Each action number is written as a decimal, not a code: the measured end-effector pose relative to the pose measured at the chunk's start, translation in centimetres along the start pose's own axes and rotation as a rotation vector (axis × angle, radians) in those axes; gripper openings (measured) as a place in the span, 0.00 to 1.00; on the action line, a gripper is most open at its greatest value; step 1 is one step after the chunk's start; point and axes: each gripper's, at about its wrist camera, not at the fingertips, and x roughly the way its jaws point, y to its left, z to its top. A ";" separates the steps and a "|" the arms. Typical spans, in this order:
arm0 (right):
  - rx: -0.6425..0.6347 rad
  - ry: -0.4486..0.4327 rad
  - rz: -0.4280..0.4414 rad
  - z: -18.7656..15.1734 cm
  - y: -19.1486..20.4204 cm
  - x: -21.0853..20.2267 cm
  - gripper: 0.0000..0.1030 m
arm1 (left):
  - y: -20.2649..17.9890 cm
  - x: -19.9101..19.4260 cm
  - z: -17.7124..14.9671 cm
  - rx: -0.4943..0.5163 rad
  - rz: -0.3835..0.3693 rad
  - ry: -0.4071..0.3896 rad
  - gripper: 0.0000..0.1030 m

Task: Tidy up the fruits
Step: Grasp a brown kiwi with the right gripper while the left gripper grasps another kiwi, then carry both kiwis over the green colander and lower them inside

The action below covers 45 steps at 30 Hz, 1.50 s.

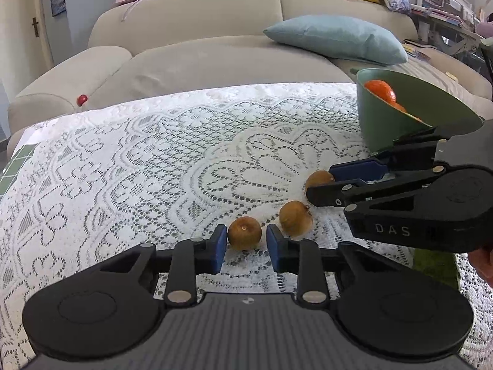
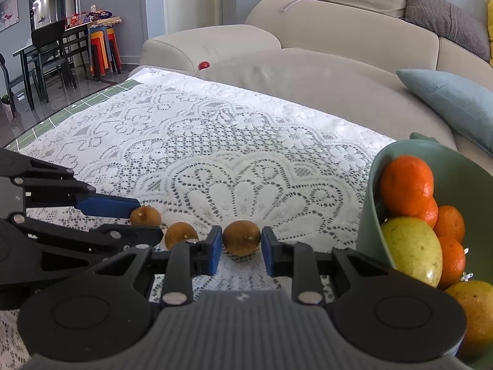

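Your left gripper [image 1: 245, 240] fingers pinch the left brown fruit [image 1: 245, 233] on the table [image 1: 123, 169]; your right gripper [image 2: 241, 240] fingers pinch the right brown fruit [image 2: 241, 238], a third [image 2: 181, 235] lying between; bowl [image 2: 369, 215] at three o'clock

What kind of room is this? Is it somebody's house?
Most likely a living room in a home. There is a big beige sofa with cushions, a table with a lace tablecloth, and dining chairs further back.
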 end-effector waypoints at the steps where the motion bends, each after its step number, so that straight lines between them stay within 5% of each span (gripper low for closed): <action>1: 0.002 0.003 0.000 -0.1 0.0 0.1 0.24 | 0.1 0.1 0.0 -0.006 -0.001 0.006 0.28; 27: -0.113 -0.057 -0.056 1.1 1.0 -3.1 0.24 | 0.4 -1.9 0.7 -0.159 -0.017 -0.058 0.26; 45: -0.011 -0.150 -0.122 1.6 -2.7 -8.9 0.24 | -2.8 -4.2 3.2 -0.182 -0.082 -0.142 0.26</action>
